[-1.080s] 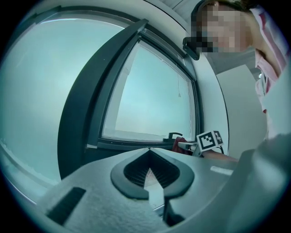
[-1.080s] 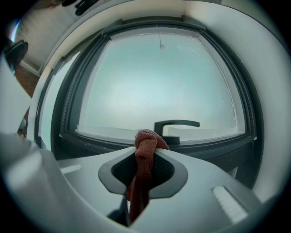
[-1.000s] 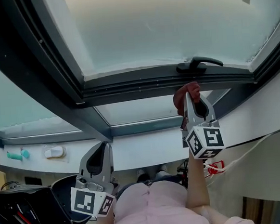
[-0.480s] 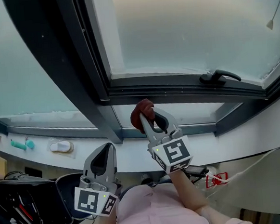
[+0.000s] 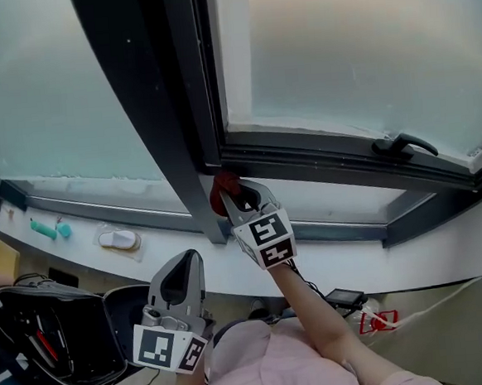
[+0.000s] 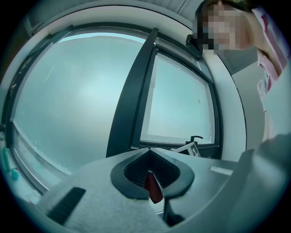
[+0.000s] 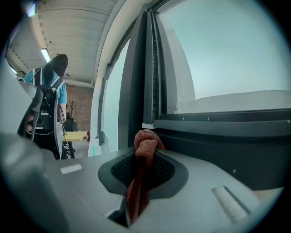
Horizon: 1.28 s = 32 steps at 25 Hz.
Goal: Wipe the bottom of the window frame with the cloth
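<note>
In the head view my right gripper point(image 5: 230, 195) is shut on a dark red cloth point(image 5: 220, 189). The bunched cloth presses against the left end of the dark bottom window frame point(image 5: 321, 160), right beside the vertical mullion point(image 5: 164, 110). The right gripper view shows the cloth point(image 7: 146, 141) sticking out past the jaws of the gripper point(image 7: 145, 152), just under the frame's bottom rail point(image 7: 218, 123). My left gripper point(image 5: 186, 265) hangs low, below the sill, shut and empty. In the left gripper view its gripper point(image 6: 150, 157) points up at the window, with red cloth showing through the hollow between the jaws.
A black window handle point(image 5: 403, 144) sits at the right end of the frame. A white sill point(image 5: 354, 262) runs below, with teal items point(image 5: 49, 230) and a white object point(image 5: 118, 239) at its left. A black bag point(image 5: 44, 327) sits at lower left and a red-and-white item point(image 5: 376, 322) at lower right.
My right gripper has carried the cloth leftward along the bottom frame, from under the handle to the corner at the mullion. The left gripper has stayed low.
</note>
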Motion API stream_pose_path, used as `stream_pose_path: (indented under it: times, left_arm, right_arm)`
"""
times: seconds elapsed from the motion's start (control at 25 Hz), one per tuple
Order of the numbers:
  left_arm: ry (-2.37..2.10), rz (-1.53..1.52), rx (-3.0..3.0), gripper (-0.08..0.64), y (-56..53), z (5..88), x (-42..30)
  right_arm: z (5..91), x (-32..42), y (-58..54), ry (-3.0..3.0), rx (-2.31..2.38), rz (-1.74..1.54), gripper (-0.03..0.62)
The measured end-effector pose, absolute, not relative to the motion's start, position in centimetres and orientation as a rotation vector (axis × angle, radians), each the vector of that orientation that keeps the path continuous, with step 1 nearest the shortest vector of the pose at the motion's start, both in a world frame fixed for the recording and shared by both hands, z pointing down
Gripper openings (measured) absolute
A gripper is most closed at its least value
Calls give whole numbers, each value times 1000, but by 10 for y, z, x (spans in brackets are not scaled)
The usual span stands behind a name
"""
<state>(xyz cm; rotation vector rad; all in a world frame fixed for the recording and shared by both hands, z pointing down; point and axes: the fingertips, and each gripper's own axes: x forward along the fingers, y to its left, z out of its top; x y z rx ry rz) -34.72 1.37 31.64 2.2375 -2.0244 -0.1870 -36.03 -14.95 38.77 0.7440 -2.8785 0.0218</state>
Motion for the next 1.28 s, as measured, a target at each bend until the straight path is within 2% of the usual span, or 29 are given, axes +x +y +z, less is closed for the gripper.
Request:
stream_pose_path:
  times: [0.6,0.88,1.28]
  left_arm:
    - [-2050,-161,2212,1,22,310,-340]
    - [-2041,-159,2224,0,20,315,-341]
    - [-2036,-157,2230,0,12,315,-344]
  right_arm:
    - [382,-388,-171,-2895,742,-24,57]
    - [386,-387,-175,-2878,739,-122,57]
    - [383,-371,-183,-2889,790,-94,55]
